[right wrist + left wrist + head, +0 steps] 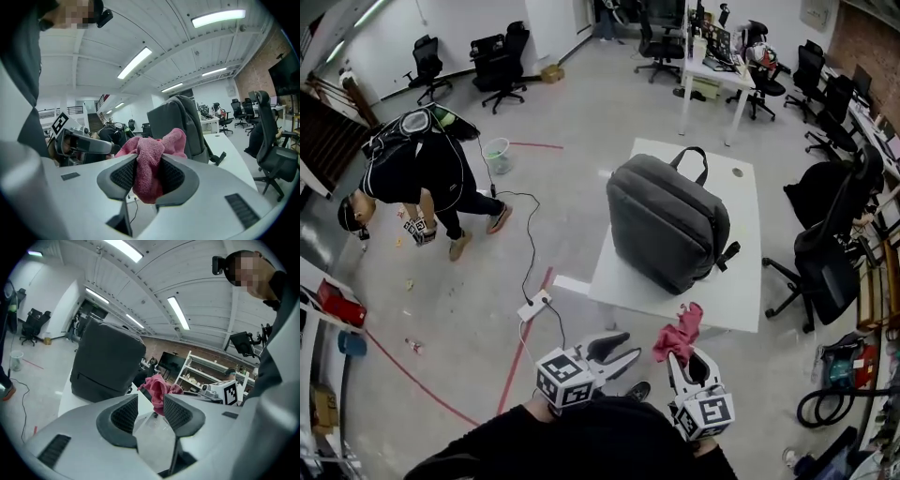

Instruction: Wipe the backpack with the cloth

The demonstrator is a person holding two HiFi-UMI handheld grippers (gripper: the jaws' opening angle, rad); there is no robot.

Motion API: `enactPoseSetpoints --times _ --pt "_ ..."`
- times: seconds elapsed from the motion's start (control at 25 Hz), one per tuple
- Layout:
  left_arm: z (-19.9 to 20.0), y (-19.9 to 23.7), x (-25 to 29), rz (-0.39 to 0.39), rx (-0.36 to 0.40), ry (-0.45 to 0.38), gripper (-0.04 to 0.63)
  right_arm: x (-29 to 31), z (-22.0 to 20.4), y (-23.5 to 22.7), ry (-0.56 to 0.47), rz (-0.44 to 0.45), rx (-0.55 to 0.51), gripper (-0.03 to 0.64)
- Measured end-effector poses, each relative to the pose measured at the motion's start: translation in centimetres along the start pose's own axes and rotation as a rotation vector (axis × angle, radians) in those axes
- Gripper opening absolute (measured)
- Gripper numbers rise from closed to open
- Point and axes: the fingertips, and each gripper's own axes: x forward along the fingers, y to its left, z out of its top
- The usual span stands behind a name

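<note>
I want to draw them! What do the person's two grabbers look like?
The left gripper and right gripper are pale grey plastic, with curved jaws lined with black ribbed pads. Each carries a white cube with black square markers. The person wears a black top.

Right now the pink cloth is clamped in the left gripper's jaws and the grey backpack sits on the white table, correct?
Wrong gripper. The pink cloth is clamped in the right gripper's jaws, as the right gripper view shows; the left gripper's jaws stand apart with nothing between them. The grey backpack does sit on the white table.
</note>
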Motion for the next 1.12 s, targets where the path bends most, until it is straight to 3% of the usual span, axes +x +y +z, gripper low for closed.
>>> enactPoseSetpoints --times 0.32,0.6,0.76,0.92,1.12 --pt "4.4 5.8 -0.3 0.223 0.012 -0.099 0.181 2.5 1.8 -5.4 -0.021 -0.015 0.053 0.123" --pt "11.4 12.0 -1.0 0.292 0.072 -0.206 0.185 5.9 1.8 -6.3 0.009 0.012 0.127 0.123" --pt "15.4 16.0 0.2 0.293 0.138 -0.228 0.216 7.9 1.9 -7.0 0.047 -0.007 0.158 0.123" --pt "20.0 21.7 1.5 0.271 0.278 -0.184 0.301 11.1 2.1 -6.8 0.101 -0.041 0.207 0.123" --pt "22.8 26.3 5.0 0.115 0.373 -0.125 0.360 13.2 2.3 -7.8 0.112 -0.163 0.253 0.123"
